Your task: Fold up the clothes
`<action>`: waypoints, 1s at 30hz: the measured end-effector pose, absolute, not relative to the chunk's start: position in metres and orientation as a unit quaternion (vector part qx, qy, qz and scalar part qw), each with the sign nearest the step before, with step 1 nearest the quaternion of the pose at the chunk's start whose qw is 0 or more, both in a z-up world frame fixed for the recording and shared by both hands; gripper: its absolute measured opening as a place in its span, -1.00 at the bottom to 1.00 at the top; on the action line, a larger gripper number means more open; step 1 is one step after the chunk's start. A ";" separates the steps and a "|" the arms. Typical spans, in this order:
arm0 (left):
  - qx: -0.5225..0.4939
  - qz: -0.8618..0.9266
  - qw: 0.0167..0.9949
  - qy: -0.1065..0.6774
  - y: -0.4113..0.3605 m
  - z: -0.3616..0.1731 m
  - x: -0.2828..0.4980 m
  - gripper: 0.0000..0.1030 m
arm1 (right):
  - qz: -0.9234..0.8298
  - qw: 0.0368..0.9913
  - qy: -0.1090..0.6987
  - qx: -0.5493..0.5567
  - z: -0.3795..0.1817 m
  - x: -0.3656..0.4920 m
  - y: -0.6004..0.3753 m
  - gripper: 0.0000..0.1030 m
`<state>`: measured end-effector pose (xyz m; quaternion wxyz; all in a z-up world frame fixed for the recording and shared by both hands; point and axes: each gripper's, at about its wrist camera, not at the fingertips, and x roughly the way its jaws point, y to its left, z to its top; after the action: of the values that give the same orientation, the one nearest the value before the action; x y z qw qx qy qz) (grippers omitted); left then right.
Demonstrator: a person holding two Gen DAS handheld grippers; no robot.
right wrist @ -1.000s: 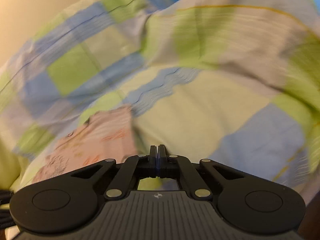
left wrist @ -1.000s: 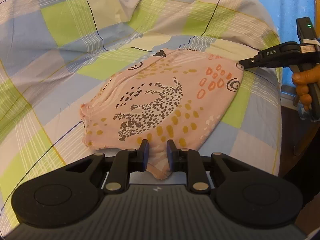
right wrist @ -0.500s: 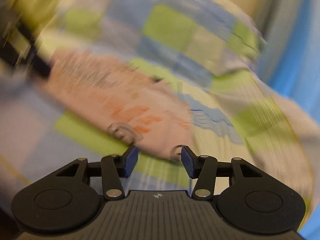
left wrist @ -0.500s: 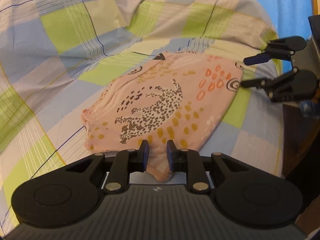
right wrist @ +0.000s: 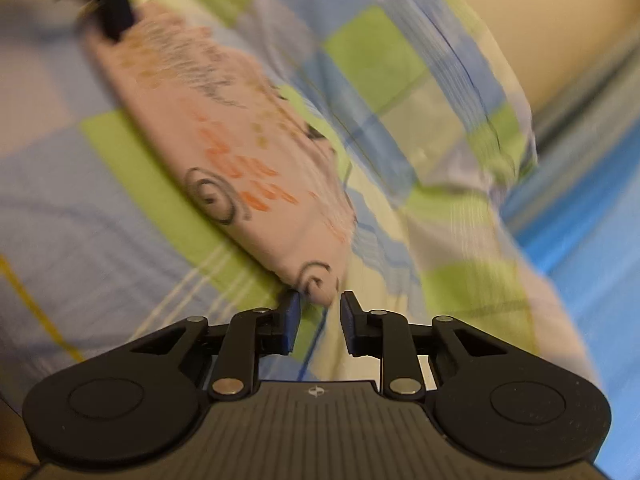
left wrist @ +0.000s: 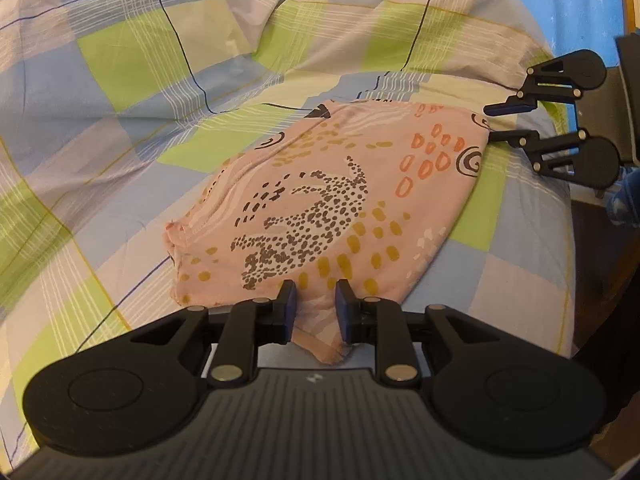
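Both your left gripper (left wrist: 313, 307) and right gripper (right wrist: 319, 316) gape around garment (left wrist: 332, 200) corners low in frame; closing deep risks pinching the sheet (left wrist: 120, 60) too.

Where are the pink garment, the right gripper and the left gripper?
pink garment (left wrist: 320, 208): left wrist view, dotted print at its middle.
right gripper (left wrist: 490, 122): left wrist view, between its open fingertips.
left gripper (left wrist: 316, 304): left wrist view, between its fingertips.

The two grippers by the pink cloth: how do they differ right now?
The left gripper sits at the near end of the pink garment, with cloth lying between its open jaws. The right gripper is at the far corner, its open jaws just short of the tip, nothing between them. The left camera's picture is sharp, the right's blurred. Both are black with blue pads, over the checked bedsheet.
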<state>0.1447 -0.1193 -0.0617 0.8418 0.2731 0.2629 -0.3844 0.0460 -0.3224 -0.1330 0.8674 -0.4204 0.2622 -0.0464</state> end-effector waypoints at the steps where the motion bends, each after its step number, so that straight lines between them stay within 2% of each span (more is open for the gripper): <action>1: 0.274 -0.383 0.842 0.262 -0.120 -0.062 0.144 -0.61 | -0.044 0.859 0.256 -0.441 -0.137 0.046 -0.318 -0.48; 4: 0.272 -0.384 0.842 0.262 -0.119 -0.062 0.145 -0.61 | -0.035 0.849 0.244 -0.468 -0.142 0.047 -0.314 -0.52; 7: 0.271 -0.385 0.842 0.264 -0.119 -0.062 0.146 -0.61 | -0.025 0.846 0.253 -0.469 -0.144 0.049 -0.315 -0.70; 8: 0.272 -0.384 0.842 0.264 -0.119 -0.062 0.146 -0.61 | -0.026 0.848 0.256 -0.462 -0.144 0.049 -0.316 -0.82; 10: 0.272 -0.383 0.842 0.266 -0.119 -0.061 0.146 -0.60 | -0.034 0.860 0.262 -0.436 -0.139 0.051 -0.323 -0.86; 21: 0.286 -0.373 0.843 0.263 -0.114 -0.060 0.140 -0.59 | -0.049 0.862 0.266 -0.429 -0.139 0.050 -0.328 -0.85; 28: 0.270 -0.373 0.852 0.249 -0.104 -0.051 0.136 -0.58 | -0.069 0.864 0.284 -0.410 -0.131 0.044 -0.322 -0.78; 30: 0.266 -0.374 0.854 0.245 -0.104 -0.048 0.134 -0.59 | -0.063 0.871 0.276 -0.403 -0.126 0.038 -0.314 -0.67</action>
<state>0.1335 -0.1040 -0.0476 0.8542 0.2659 0.2448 -0.3738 0.0375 -0.3137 -0.1264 0.8706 -0.4025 0.2758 -0.0635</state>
